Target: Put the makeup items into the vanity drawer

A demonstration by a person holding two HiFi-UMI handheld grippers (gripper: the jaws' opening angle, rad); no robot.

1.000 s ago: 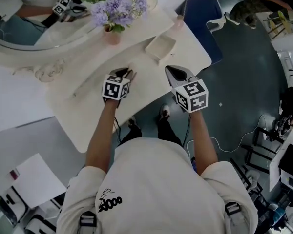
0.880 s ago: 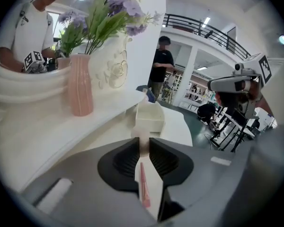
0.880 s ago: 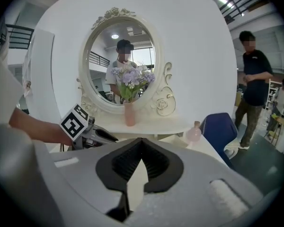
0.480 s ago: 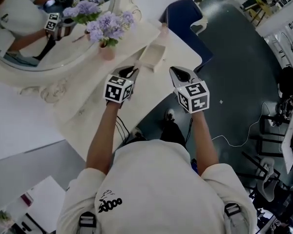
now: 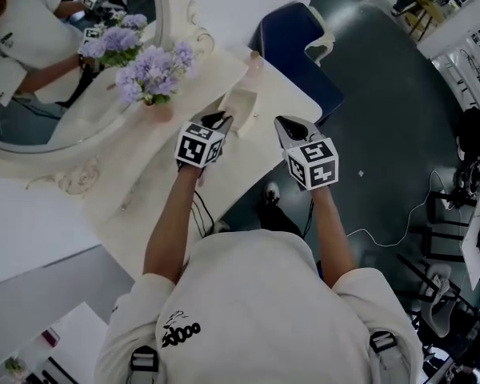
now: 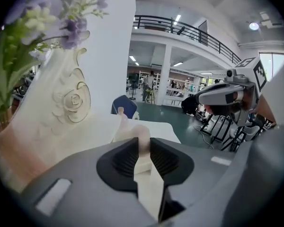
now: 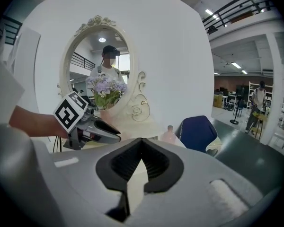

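Left gripper (image 5: 218,121) over the vanity top (image 5: 164,178), jaws opening, a narrow gap, nothing pinched; cream tray (image 5: 242,102) just ahead of its tips; pink bottle (image 5: 255,61) beyond that, near the far edge; right gripper (image 5: 285,123) alongside to its right, jaws together, empty.

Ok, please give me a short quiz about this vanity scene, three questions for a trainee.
1. True or false: the flowers beside the mirror are red.
2. What stands beside the table? A. blue chair B. green bin C. red stool
3. Complete: the right hand-held gripper holds ____.
Key: 1 false, they are purple; 2 A; 3 nothing.
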